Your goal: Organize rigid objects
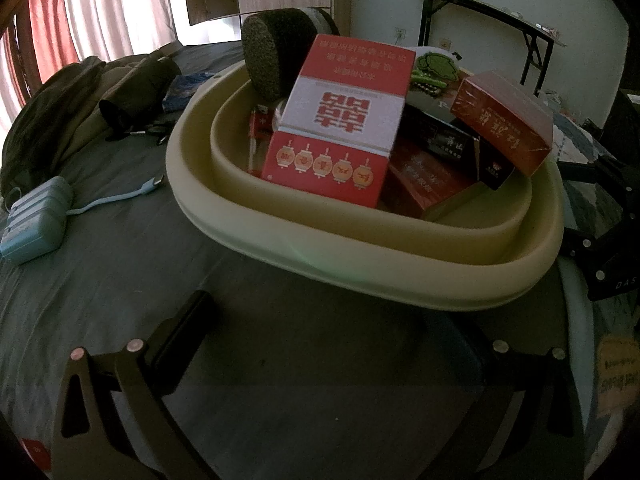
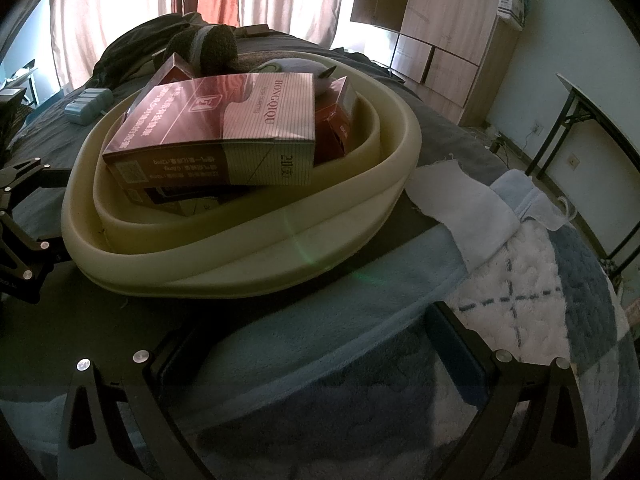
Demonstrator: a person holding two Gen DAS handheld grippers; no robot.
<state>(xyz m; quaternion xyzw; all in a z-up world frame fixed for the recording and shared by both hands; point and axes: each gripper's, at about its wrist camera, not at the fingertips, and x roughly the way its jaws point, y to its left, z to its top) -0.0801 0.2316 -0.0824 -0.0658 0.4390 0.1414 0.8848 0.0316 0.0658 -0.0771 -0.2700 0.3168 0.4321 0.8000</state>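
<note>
A cream basin [image 1: 360, 256] sits on the bed, filled with boxes. In the left wrist view a red and white carton [image 1: 336, 120] leans upright in it. A dark red box [image 1: 504, 120] rests on the right rim, above a black box [image 1: 452, 140] and another red box [image 1: 424, 180]. A grey sponge-like roll [image 1: 276, 56] stands at the back. My left gripper [image 1: 328, 328] is open and empty, just short of the basin's near rim. In the right wrist view a maroon and grey carton [image 2: 224, 128] lies on top in the basin [image 2: 240, 276]. My right gripper [image 2: 320, 340] is open over the blanket.
A blue power bank [image 1: 36, 216] with a cable lies left of the basin, and a dark jacket [image 1: 80, 100] is behind it. A white cloth [image 2: 460, 200] and a checked blanket [image 2: 520, 280] lie right of the basin. A folding table [image 1: 492, 12] stands by the wall.
</note>
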